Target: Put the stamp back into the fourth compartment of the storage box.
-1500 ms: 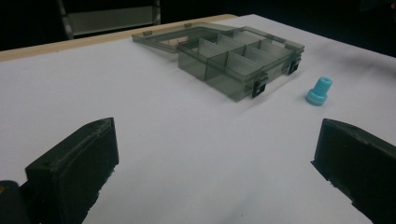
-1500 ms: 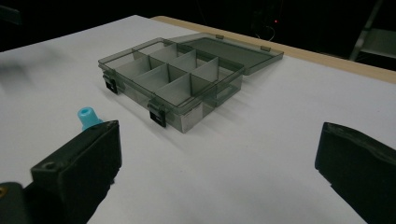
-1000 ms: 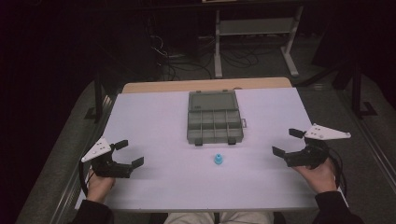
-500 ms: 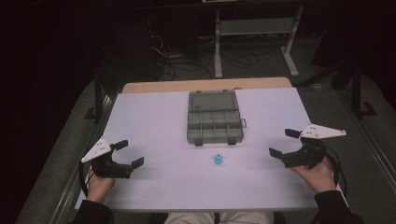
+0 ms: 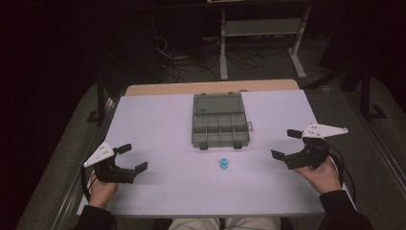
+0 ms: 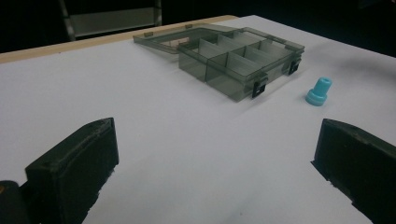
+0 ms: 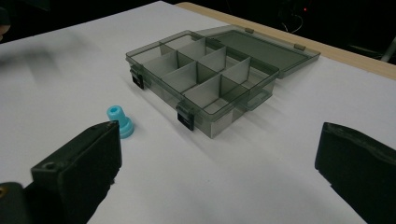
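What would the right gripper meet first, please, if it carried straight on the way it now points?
Probably the open compartment box: in its own view it lies dead ahead of the right gripper, whose jaws stand wide apart. The small blue part sits off by one jaw and would likely be passed, though depth is hard to judge.

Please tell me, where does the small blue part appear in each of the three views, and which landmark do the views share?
High view: the small blue part stands on the white table, lower centre, just in front of the open compartment box.
Left gripper view: upper right, to the right of the box's latches.
Right gripper view: left of centre, beside the left jaw's tip.
Shared landmark: the compartment box, lid open, compartments empty.
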A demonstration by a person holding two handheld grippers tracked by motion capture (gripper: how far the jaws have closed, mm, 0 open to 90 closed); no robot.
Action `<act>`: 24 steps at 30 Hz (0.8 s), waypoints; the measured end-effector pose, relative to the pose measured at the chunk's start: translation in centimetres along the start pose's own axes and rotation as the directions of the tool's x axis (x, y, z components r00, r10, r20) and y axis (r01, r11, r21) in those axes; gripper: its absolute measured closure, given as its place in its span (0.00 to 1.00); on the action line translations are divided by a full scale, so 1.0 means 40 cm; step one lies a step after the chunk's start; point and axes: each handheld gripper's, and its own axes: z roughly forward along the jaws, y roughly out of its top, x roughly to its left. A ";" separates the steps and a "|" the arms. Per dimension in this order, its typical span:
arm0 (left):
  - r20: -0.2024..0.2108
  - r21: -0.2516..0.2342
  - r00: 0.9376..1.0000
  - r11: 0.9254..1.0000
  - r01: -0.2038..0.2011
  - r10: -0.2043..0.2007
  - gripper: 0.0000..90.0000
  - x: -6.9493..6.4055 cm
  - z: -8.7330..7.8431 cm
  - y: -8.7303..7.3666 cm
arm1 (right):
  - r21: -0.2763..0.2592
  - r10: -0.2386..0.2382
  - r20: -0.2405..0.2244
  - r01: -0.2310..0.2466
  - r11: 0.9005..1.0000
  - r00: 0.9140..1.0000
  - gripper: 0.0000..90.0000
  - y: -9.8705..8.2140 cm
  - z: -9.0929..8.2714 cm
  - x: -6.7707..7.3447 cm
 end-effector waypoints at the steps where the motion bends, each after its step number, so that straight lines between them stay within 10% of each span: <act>1: 0.000 0.000 1.000 1.000 -0.001 0.001 0.00 0.000 0.000 0.000 | 0.002 0.002 -0.005 -0.002 1.000 1.000 0.00 0.002 0.002 0.000; 24: -0.002 -0.003 1.000 1.000 -0.008 0.008 0.00 -0.002 -0.001 0.002 | 0.033 -0.062 -0.068 0.064 0.997 0.996 0.00 0.054 0.062 0.033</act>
